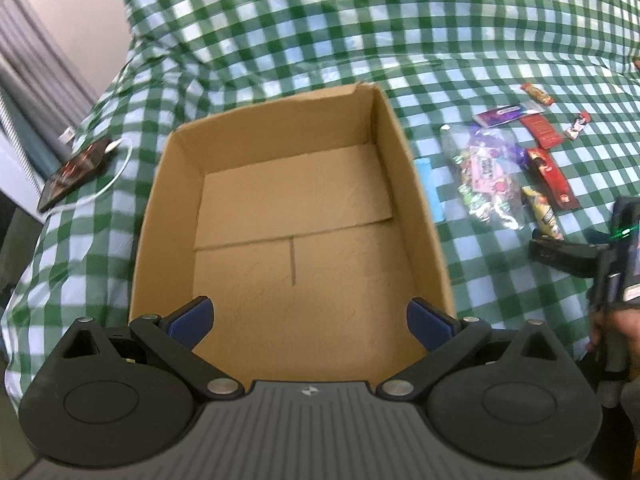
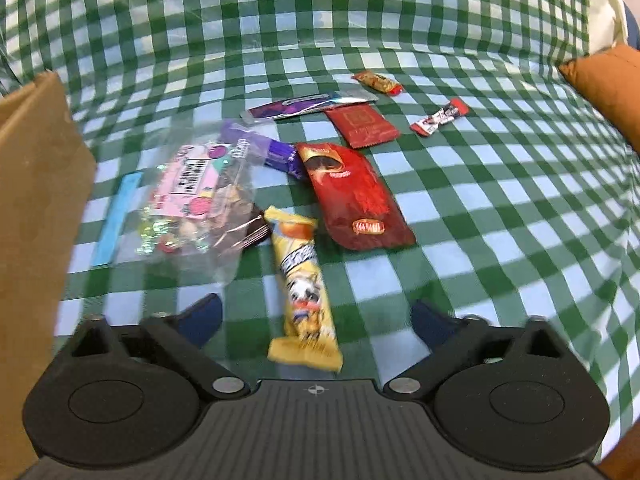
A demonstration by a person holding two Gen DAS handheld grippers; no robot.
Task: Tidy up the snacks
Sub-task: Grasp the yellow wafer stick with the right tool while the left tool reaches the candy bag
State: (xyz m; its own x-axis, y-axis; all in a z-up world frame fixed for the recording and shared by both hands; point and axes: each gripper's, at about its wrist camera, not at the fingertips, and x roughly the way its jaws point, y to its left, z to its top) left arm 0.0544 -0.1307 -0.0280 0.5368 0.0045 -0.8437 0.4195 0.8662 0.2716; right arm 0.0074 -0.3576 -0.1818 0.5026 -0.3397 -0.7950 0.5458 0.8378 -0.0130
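An open, empty cardboard box (image 1: 384, 148) sits on the green checked cloth. My left gripper (image 1: 310, 320) is open and empty over its near edge. Snacks lie on the cloth right of the box: a yellow bar (image 2: 302, 284), a large red packet (image 2: 356, 196), a clear bag of candies (image 2: 192, 200), a purple bar (image 2: 276, 152), a small red packet (image 2: 362, 126) and more behind. My right gripper (image 2: 316, 320) is open, its fingers either side of the yellow bar's near end, apart from it. The box wall (image 2: 36, 200) shows at the left of the right wrist view.
A phone (image 1: 74, 174) with a white cable (image 1: 116, 172) lies on the cloth left of the box. An orange cushion (image 2: 608, 92) is at the far right. A light blue strip (image 2: 116, 220) lies between box and candy bag. The right gripper's body (image 1: 616, 256) shows in the left wrist view.
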